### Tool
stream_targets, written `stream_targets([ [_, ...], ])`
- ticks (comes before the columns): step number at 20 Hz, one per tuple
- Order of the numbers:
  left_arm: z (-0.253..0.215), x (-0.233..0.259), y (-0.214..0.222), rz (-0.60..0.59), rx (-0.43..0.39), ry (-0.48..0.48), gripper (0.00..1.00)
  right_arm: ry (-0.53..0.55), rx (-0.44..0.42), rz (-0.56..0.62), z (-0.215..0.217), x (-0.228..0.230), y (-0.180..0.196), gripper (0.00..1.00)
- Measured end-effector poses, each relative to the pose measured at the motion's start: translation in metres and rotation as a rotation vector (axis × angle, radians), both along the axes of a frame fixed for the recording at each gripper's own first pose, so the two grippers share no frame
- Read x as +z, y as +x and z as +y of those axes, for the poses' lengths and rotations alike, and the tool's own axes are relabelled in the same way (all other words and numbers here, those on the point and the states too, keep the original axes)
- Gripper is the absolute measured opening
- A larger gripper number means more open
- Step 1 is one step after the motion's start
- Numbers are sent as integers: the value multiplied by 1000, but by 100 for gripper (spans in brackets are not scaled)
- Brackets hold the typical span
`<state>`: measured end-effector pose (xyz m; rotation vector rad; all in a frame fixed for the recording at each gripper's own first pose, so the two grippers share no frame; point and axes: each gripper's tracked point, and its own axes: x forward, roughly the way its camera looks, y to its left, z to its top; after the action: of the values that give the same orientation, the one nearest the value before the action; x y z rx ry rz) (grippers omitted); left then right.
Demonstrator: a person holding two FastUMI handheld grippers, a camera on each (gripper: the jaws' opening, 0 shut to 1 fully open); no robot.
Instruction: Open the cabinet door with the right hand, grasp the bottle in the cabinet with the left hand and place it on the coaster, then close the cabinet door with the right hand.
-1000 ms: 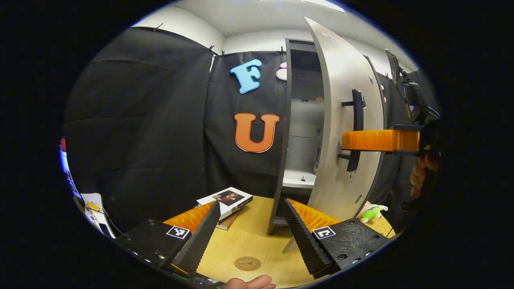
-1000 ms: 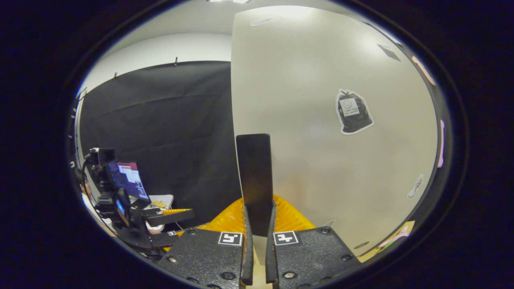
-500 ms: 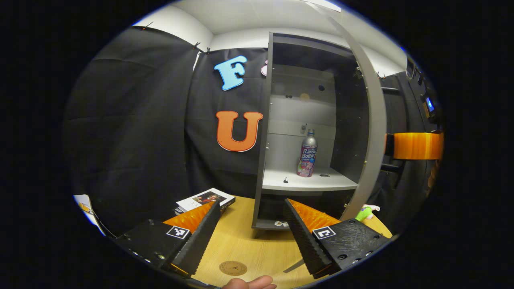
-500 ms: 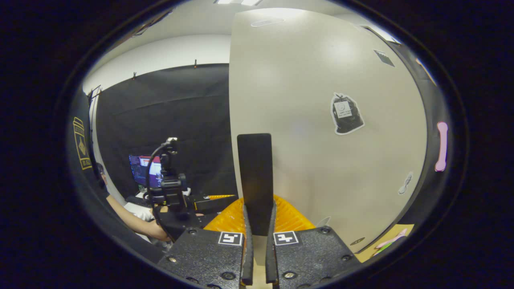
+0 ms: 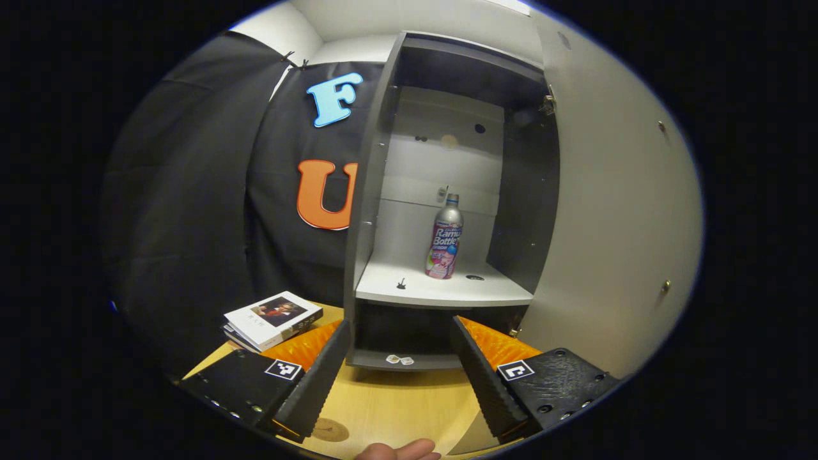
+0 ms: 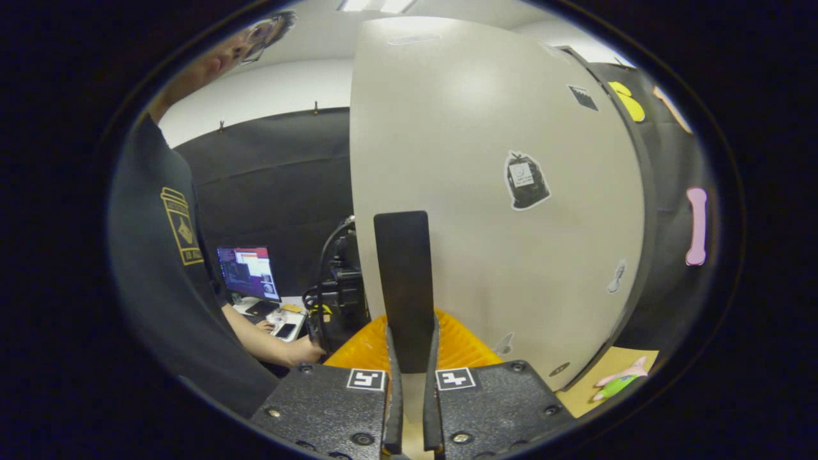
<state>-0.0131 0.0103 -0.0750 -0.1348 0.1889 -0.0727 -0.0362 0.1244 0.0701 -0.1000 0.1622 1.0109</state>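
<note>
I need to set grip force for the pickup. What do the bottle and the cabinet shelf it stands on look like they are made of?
The bottle looks like metal, probably aluminium: silvery glossy neck and cap above a printed wrap. The cabinet shelf looks like laminated board: flat, matte, pale grey, with a straight edge.

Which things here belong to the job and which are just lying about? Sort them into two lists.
Job:
- cabinet door, swung open
- door handle, pinched in the right claw
- bottle, upright on the cabinet shelf
- coaster on the table
- left claw, open

Lying about:
- books
- green plush toy
- monitor
</note>
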Motion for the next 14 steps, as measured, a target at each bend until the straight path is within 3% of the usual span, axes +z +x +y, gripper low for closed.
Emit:
stream_targets([
  [6, -31, -7, 19, 11, -88, 3, 95, -15, -67, -54, -16, 1, 1, 19],
  [7, -35, -5, 24, 6, -95, 5, 95, -19, -97, -64, -20, 1, 2, 23],
  [9, -42, 2, 34, -20, -102, 18, 95, -18, -160, -74, -26, 1, 1, 22],
  [10, -44, 5, 41, -35, -103, 32, 100, -18, -196, -88, -30, 2, 1, 23],
  [11, -45, 7, 48, -50, -104, 49, 95, -16, -239, -103, -33, 3, 2, 22],
  [14, -51, 13, 72, -79, -100, 111, 95, -19, -391, -156, -40, 3, 9, 26],
])
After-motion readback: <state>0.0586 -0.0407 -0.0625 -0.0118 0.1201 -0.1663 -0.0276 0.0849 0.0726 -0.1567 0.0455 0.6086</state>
